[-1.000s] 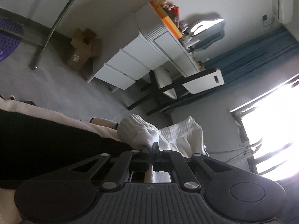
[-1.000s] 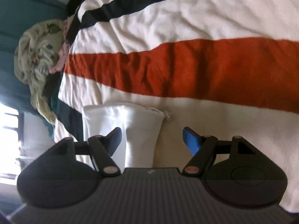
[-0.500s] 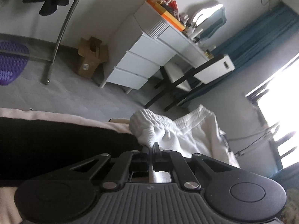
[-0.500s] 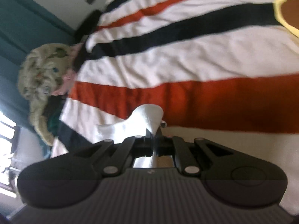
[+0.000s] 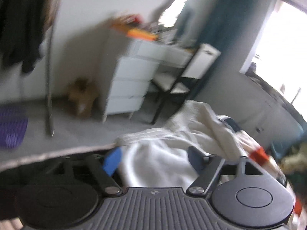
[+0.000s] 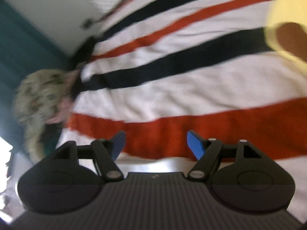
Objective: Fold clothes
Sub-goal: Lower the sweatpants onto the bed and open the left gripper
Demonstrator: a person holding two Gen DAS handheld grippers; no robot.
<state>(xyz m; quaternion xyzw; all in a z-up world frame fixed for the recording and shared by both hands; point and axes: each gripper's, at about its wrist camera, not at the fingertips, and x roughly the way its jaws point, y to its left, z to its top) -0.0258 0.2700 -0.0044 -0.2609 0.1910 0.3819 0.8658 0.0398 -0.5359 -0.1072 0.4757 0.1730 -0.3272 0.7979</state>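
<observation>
Both tongs, clamped on the white garment (image 5: 157,164) half a second ago, now gape released — left gripper (image 5: 153,157) just over its rumpled heap, right gripper (image 6: 155,143) over the striped blanket (image 6: 172,99) — so folding looks unfinished.

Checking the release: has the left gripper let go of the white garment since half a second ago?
Yes. The left gripper now has open jaws; the white garment lies free between them.

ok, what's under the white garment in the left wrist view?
The white garment lies on the striped blanket, which shows only as a red and pale patch at its right edge. The rest of the blanket beneath is covered. The left gripper hangs over it, jaws open.
</observation>
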